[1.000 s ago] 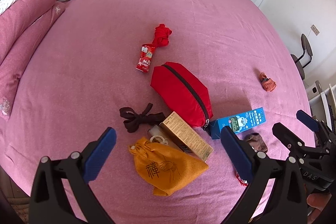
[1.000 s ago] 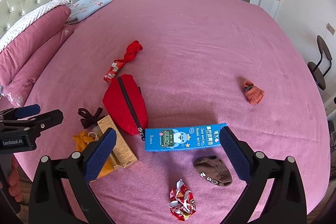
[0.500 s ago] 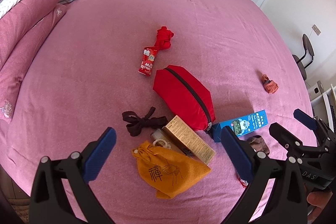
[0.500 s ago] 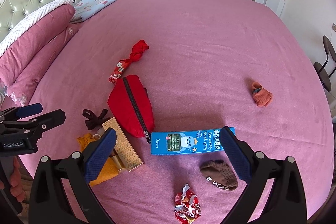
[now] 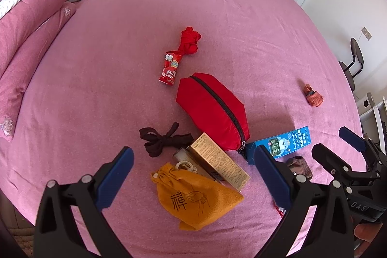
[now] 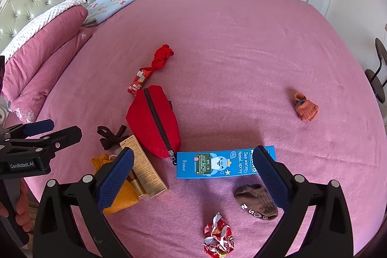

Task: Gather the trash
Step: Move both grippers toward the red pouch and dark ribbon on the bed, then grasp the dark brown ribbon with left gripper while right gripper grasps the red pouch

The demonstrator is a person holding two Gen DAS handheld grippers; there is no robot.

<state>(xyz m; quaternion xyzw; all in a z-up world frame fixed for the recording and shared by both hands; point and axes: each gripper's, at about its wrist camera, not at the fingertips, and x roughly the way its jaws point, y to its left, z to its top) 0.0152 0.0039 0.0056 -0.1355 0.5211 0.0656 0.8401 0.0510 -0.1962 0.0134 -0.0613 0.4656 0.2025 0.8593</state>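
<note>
Both grippers are held above the pink bed now, and nothing is gripped by either. The left gripper is seen with its jaws spread wide, the orange drawstring pouch framed between its blue pads; the pouch is cinched shut at its neck, so its contents cannot be told. The right gripper is likewise spread wide and empty, with the blue nasal spray box lying flat between its pads. Trash is found in two spots: a crumpled red foil wrapper at six o'clock in the right wrist view, just below the box and beside a brown sock, and a red candy wrapper at twelve o'clock of the red zipper pouch, touching a knotted red cloth. The zipper pouch is zipped closed, nothing of its inside being shown. A gold carton is laid against the pouch's lower edge, closed, partly over the orange pouch's neck. A dark brown ribbon is seen at nine o'clock of the carton. An orange sock is left well apart at three o'clock. Each gripper is caught at the edge of the other's view.
</note>
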